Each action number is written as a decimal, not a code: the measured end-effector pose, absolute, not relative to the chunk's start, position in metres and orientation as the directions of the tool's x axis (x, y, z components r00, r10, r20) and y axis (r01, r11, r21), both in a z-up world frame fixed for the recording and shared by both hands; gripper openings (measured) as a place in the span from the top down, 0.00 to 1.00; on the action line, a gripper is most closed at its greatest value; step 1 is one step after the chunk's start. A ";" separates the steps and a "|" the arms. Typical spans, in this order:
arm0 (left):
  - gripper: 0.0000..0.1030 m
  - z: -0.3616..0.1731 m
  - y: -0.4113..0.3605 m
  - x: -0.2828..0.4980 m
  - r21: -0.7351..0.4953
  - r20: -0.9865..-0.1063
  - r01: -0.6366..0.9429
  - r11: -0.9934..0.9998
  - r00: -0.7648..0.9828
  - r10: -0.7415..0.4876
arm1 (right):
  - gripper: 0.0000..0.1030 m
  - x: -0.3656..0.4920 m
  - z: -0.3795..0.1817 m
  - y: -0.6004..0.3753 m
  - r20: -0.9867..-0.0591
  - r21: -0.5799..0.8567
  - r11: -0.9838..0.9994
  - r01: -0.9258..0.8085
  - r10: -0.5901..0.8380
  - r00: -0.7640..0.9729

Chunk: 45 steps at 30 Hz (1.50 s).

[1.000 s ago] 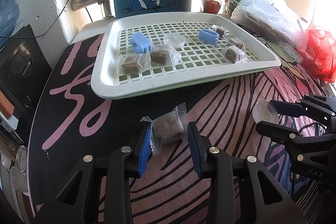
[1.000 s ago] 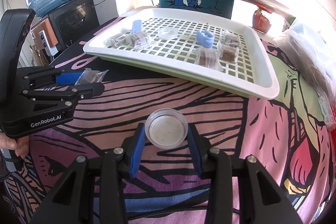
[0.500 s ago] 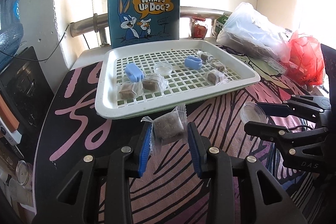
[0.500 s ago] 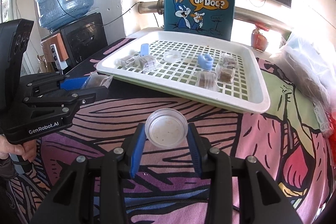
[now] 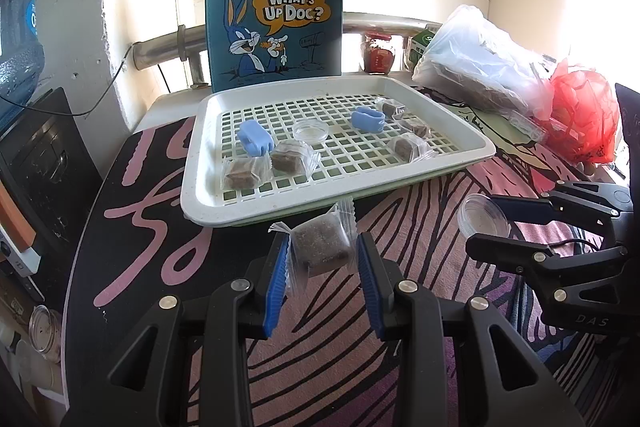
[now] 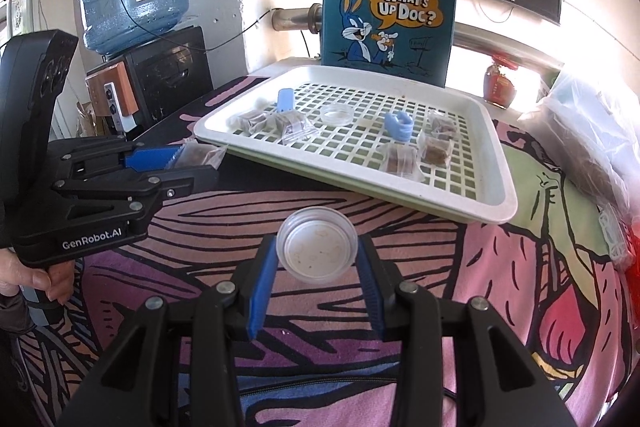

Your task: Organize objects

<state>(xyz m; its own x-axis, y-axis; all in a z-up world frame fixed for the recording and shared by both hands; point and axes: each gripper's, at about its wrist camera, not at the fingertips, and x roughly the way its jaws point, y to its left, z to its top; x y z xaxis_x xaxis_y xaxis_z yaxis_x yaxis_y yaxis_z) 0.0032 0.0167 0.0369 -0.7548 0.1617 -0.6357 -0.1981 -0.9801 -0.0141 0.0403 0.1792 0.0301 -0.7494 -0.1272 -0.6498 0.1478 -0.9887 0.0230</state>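
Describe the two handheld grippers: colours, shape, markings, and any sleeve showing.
Both are matte black, angular frames with silver rivets and blue ribbed pads on the fingers. The left gripper reads "GenRobot.AI" in white; the right gripper shows "DAS" on its side. A dark sleeve cuff covers the wrist below the left grip.

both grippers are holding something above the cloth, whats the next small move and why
Probably carry the left gripper forward over the white tray and set its wrapped brown snack beside the wrapped ones already there. The tray lies just ahead, and its near left grid has bare cells. The right gripper, clamped on the clear round dish, could then follow towards the tray's dish.
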 end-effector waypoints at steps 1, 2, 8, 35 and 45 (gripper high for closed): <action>0.68 0.037 0.017 0.003 -0.014 -0.636 -0.198 -0.980 -0.754 0.161 | 0.62 0.040 0.030 0.179 -0.650 0.023 -0.989 0.147 -0.127 -0.749; 0.68 0.037 0.017 0.003 -0.013 -0.636 -0.198 -0.980 -0.754 0.161 | 0.62 0.041 0.030 0.179 -0.649 0.023 -0.989 0.147 -0.127 -0.750; 0.68 0.037 0.017 0.003 -0.013 -0.637 -0.198 -0.980 -0.754 0.161 | 0.62 0.041 0.030 0.179 -0.648 0.024 -0.989 0.147 -0.128 -0.751; 0.68 0.038 0.018 0.003 -0.008 -0.640 -0.196 -0.981 -0.752 0.155 | 0.62 0.041 0.031 0.181 -0.646 0.028 -0.989 0.146 -0.129 -0.752; 0.68 0.032 0.019 -0.003 0.009 -0.668 -0.179 -0.984 -0.734 0.127 | 0.62 0.041 0.032 0.188 -0.643 0.061 -0.991 0.120 -0.131 -0.754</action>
<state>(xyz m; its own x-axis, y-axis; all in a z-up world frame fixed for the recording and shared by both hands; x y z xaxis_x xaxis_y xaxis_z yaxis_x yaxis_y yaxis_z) -0.0031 0.0187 0.0316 -0.7336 0.1272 -0.6675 -0.1791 -0.9838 0.0094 0.0412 0.1879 0.0319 -0.7543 -0.1309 -0.6434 0.1200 -0.9909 0.0609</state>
